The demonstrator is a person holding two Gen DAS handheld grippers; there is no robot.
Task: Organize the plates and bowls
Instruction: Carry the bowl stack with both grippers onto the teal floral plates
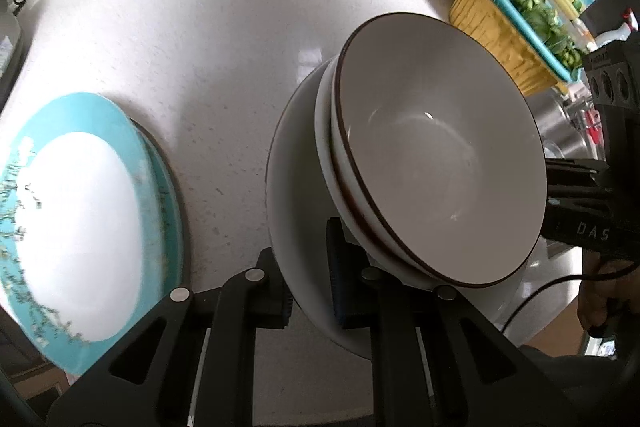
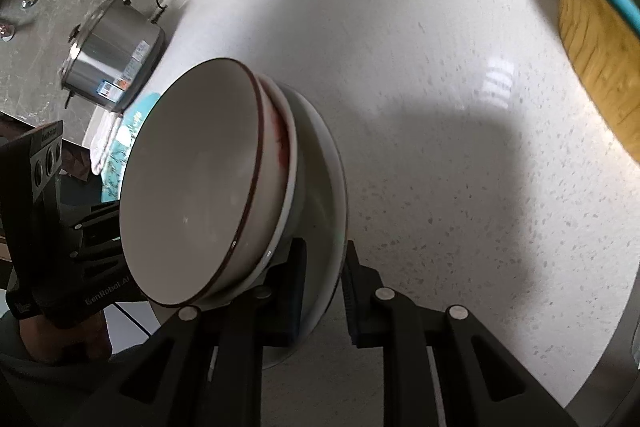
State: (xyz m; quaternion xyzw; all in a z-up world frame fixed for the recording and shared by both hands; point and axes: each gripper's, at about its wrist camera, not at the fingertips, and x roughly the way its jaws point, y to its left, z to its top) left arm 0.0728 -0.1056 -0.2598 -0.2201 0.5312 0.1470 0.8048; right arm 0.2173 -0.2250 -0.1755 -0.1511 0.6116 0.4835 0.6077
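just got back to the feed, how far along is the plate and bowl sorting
Done: two bowls are nested and sit on a white plate. In hand: both claws, left and right, are shut on opposite rims of that plate, so the stack is carried between them above the counter. Left: setting the stack down, and perhaps joining it with the teal plates lying apart on the counter.
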